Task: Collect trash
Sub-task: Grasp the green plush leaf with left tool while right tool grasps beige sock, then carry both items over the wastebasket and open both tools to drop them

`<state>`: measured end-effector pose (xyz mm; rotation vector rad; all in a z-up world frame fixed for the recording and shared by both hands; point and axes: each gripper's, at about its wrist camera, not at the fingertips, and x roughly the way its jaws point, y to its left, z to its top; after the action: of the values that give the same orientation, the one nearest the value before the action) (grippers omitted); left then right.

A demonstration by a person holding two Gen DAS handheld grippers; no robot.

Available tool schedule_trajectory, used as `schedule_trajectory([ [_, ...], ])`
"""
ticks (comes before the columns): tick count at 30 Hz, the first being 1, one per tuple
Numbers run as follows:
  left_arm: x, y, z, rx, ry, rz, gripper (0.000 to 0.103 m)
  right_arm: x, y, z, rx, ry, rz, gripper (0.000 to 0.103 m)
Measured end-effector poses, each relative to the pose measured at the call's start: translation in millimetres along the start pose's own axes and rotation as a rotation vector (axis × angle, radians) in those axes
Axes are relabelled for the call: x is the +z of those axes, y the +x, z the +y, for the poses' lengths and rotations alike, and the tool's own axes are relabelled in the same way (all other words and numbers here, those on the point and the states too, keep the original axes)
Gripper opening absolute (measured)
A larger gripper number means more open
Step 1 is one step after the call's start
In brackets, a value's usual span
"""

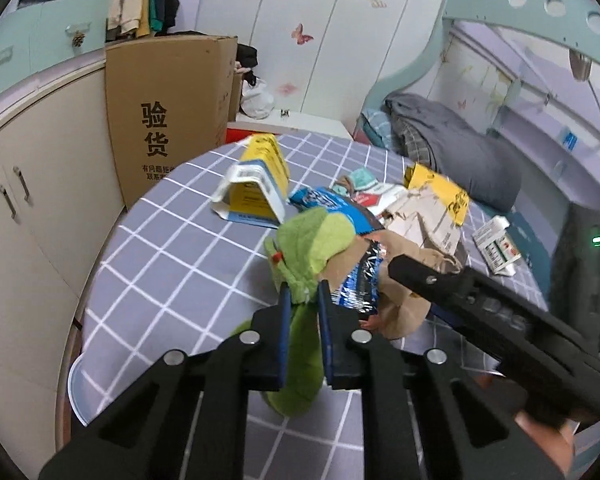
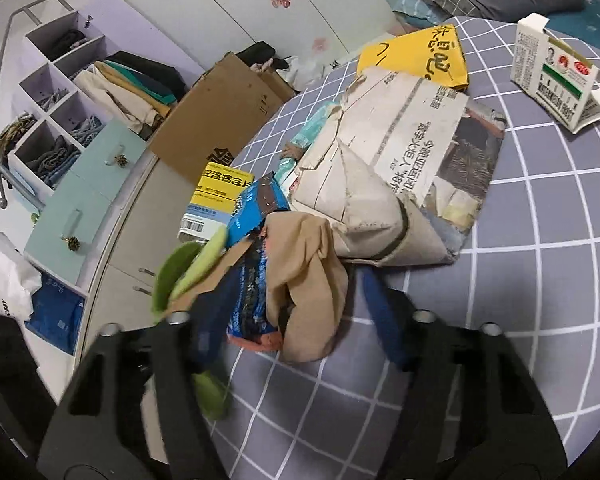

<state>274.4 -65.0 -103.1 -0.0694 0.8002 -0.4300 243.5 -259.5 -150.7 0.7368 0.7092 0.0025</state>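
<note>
Left gripper (image 1: 303,292) fingers clenched on the green cloth (image 1: 312,240), right gripper (image 2: 296,312) fingers half-parted round the tan sock (image 2: 304,276) and blue wrapper (image 2: 250,216) mid-bed (image 2: 540,280), grip unclear; all light and limp, wrapper probably slick, so pinch bunched folds.

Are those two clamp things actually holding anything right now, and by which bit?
The left hand-held gripper pinches the green cloth at a bunched fold near its middle. The right hand-held gripper straddles the beige cloth, not yet gripping.
</note>
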Motion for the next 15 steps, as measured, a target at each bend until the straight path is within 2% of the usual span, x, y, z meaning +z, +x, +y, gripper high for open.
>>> schedule_trajectory([
  [1,0.3,-3.7,2.8,-0.001,-0.003,-0.004,0.009,0.0,1.7,-0.1,-0.004,0.001,0.004,0.036],
  [4,1.1,-17.5,12.4,-0.012,-0.02,-0.018,0.009,-2.1,2.1,-0.7,0.01,0.01,0.003,0.014],
  [7,1.5,-33.0,22.0,-0.018,-0.041,-0.05,0.008,-7.3,-14.8,2.8,0.007,-0.008,-0.058,0.01],
  [11,0.9,-54.7,33.1,-0.028,-0.059,-0.09,0.007,-12.0,-42.1,12.9,0.001,-0.039,-0.148,0.01],
  [15,-1.4,-79.1,42.1,-0.038,-0.071,-0.136,0.007,-17.6,-66.3,33.0,0.019,-0.099,-0.195,0.01],
])
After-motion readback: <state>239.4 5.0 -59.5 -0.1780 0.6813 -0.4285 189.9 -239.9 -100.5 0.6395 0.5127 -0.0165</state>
